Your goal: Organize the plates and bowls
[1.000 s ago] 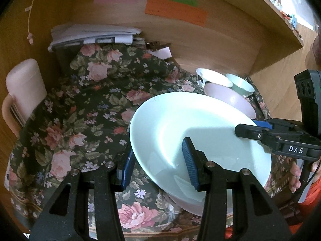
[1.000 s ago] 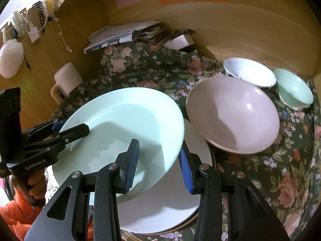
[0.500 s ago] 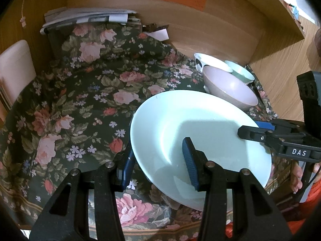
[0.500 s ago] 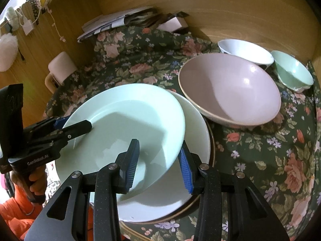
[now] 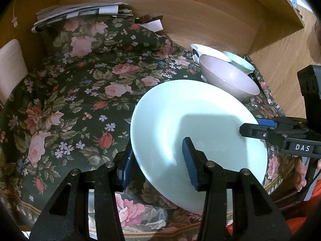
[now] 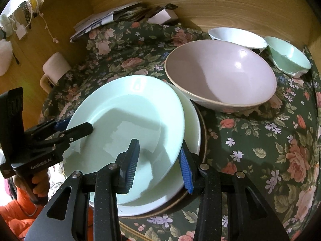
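Two grippers carry one pale green plate (image 6: pixel 128 116) between them, and we see it from both sides. Our left gripper (image 5: pixel 158 164) points steeply downward and clamps the plate's near left rim: one blue pad lies on the upper face, the other sits under the edge. Our right gripper (image 6: pixel 158 160) points down at a similar slant and is closed on the opposite rim, its left pad inside the plate and its right pad outside, under the lip. In each wrist view the other gripper reaches in from the side, with fingers of the person's hand (image 6: pixel 40 182) wrapped around the handle and an orange sleeve (image 6: pixel 14 210) below it.

The plate is tilted, its far edge higher, and hangs just above a white plate (image 6: pixel 192 124) that rests on a brown-rimmed plate (image 6: pixel 204 138) directly below the right gripper. We cannot tell whether the green plate touches the white one.

Beyond the right gripper, just past the stack, stands a large pink bowl (image 6: pixel 220 74). Farther off are a white bowl (image 6: pixel 236 38) and a small green bowl (image 6: pixel 289 58), close together. All sit on a dark flowered cloth (image 5: pixel 80 100). Far ahead of the left gripper, papers (image 5: pixel 80 12) lie against the wooden wall (image 5: pixel 200 24)
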A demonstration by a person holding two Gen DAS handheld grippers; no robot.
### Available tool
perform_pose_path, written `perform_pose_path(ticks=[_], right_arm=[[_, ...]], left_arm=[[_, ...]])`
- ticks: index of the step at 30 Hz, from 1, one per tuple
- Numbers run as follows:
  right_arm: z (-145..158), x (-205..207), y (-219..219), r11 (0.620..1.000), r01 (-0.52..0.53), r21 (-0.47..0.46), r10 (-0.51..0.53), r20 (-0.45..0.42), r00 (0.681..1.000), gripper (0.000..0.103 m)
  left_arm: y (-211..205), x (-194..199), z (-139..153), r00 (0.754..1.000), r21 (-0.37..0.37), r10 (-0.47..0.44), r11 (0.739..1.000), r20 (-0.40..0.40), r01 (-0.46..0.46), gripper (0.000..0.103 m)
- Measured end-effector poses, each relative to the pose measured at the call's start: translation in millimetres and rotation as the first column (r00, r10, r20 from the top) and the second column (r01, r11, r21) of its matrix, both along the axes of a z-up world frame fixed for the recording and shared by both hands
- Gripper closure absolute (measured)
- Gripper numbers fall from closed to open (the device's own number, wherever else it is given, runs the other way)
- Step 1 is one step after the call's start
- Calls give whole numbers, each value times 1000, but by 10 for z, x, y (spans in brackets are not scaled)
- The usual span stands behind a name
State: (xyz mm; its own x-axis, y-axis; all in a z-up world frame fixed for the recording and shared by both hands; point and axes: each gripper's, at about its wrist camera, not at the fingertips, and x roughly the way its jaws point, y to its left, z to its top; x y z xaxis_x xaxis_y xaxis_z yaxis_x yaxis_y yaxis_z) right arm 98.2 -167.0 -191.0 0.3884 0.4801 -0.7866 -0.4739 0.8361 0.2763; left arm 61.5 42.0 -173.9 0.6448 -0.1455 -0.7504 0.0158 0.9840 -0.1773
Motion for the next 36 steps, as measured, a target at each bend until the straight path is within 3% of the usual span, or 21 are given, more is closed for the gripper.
perform_pose_path(ticks=[18,28,31,36], right_arm=[[74,-119,-128,1000,16,16,-16,11,1000,68],[231,-118,-317,997,77,23,-78,72,994,67],[296,-80,-379,994,103,32,-105,95,990,66],[410,7,-511,987,159,38,-163,149,975,53]], left_arm=[[-43,39,-27,1000,39,-19,999,-5,19,57],[-2,102,101,1000,61,7,998,13,-8,55],[-7,143,215,999,70,8,997,43,-11,48],[-64,254,414,996,86,-6,996,94,-2,38]])
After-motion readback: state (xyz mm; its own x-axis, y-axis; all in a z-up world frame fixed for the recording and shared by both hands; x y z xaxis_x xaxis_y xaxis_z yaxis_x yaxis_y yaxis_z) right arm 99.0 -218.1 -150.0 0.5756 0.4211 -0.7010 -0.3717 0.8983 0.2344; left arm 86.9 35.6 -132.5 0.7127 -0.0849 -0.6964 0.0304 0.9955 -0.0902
